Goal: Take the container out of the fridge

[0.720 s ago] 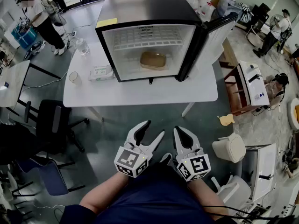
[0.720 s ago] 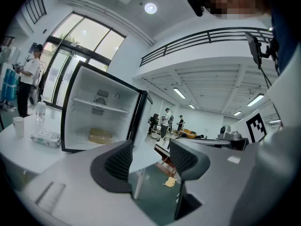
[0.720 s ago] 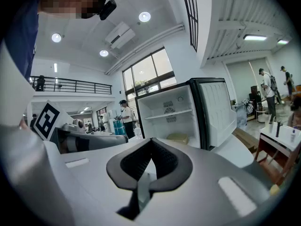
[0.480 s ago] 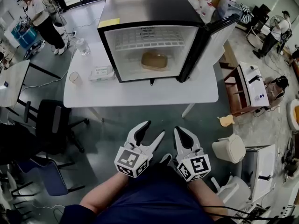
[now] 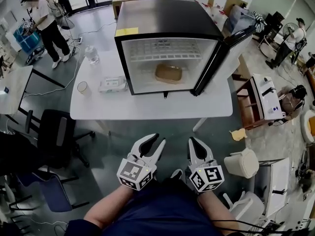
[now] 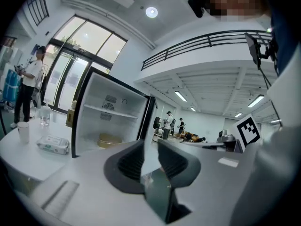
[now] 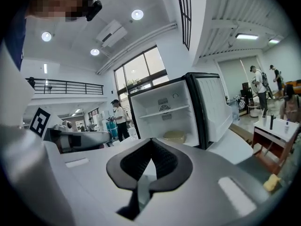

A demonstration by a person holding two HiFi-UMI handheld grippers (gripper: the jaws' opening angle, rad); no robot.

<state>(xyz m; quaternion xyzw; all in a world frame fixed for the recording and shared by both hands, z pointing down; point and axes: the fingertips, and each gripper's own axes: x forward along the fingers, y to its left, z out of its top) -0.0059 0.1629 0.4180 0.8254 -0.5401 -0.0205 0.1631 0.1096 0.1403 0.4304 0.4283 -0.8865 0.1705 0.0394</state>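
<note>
A small black fridge [image 5: 167,18] stands on a white table [image 5: 147,107] with its door [image 5: 231,50] swung open to the right. Inside, on the fridge floor, lies a tan container [image 5: 169,73], also visible as the tan container [image 6: 109,140] in the left gripper view and as the tan container [image 7: 174,136] in the right gripper view. My left gripper [image 5: 157,145] hangs low in front of my body, well short of the table, jaws open and empty. My right gripper [image 5: 195,144] sits beside it, shut on nothing.
On the table left of the fridge lie a wipes pack [image 5: 112,84], a paper cup [image 5: 82,87] and a water bottle [image 5: 92,55]. A black office chair [image 5: 56,139] stands at the left. A person [image 5: 44,21] stands far left; a white cabinet [image 5: 263,100] and stools [image 5: 241,162] are at the right.
The view has shifted so the fridge and table sit further right and lower. Both grippers have dropped slightly in the frame. The left jaws stand a little narrower.
</note>
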